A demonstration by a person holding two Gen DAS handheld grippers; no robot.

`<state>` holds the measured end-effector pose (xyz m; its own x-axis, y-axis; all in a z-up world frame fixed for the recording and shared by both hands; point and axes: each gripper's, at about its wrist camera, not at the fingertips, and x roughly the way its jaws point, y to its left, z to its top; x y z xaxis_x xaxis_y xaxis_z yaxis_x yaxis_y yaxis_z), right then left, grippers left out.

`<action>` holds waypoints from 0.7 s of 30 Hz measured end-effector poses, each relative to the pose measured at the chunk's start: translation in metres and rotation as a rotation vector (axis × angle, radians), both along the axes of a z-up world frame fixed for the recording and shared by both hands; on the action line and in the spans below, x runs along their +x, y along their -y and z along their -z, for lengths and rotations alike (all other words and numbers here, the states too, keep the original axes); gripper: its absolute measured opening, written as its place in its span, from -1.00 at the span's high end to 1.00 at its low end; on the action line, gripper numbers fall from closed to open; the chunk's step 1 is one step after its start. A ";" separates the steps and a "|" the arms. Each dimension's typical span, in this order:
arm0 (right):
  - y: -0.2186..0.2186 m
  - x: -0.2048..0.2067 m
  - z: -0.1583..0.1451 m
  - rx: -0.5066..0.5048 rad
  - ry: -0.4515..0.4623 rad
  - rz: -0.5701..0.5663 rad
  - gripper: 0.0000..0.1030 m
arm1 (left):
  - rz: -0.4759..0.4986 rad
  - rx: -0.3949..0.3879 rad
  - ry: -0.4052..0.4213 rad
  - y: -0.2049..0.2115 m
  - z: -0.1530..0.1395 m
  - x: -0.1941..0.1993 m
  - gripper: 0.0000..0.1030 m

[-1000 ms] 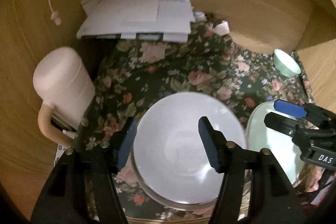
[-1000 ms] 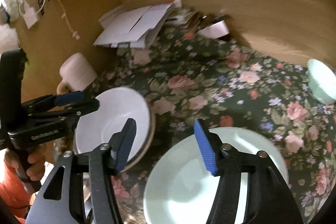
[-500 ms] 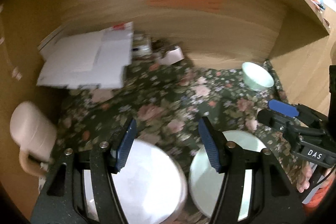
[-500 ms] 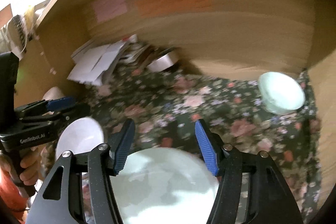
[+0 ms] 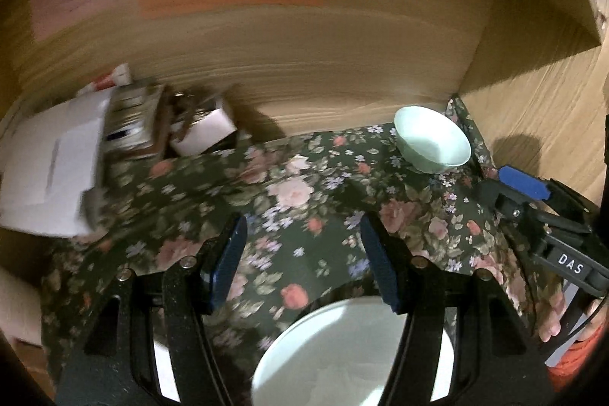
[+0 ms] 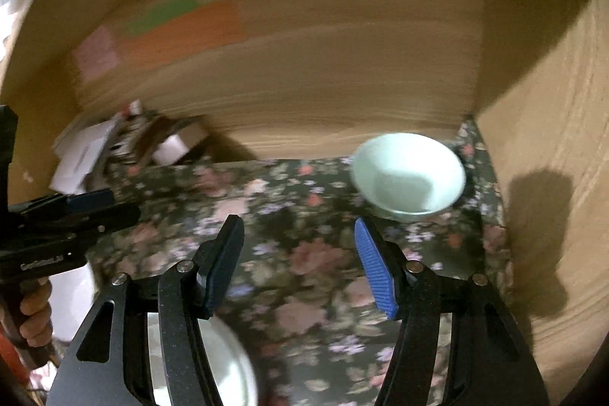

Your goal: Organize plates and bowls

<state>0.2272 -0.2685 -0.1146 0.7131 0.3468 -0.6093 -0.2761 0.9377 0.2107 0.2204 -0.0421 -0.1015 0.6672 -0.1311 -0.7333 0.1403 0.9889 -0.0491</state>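
Left wrist view shows our left tongs [image 5: 302, 261] spread wide with nothing between them, hanging over the dark floral-cloth surface [image 5: 304, 215]. A round pale green plate [image 5: 342, 356] lies on the cloth just below them. A small pale green ceramic bowl [image 5: 432, 139] sits upright in the far right corner, near the wooden back wall [image 5: 304, 63]. White papers [image 5: 49, 177] are heaped at far left. From the right wrist view, our right tongs [image 6: 298, 261] also gape open and empty, with that bowl [image 6: 407, 174] just beyond the right finger. The plate's rim [image 6: 228, 368] shows at lower left, blurred.
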 end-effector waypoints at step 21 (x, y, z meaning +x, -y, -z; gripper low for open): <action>0.083 0.107 0.072 -0.016 -0.204 0.261 -0.10 | 0.091 0.073 -0.133 0.069 0.053 0.107 -0.19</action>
<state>0.3338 -0.3513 -0.1861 0.6394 0.1577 -0.7525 0.0204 0.9749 0.2216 0.3276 -0.1116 -0.1550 0.5515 -0.1300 -0.8240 0.2264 0.9740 -0.0021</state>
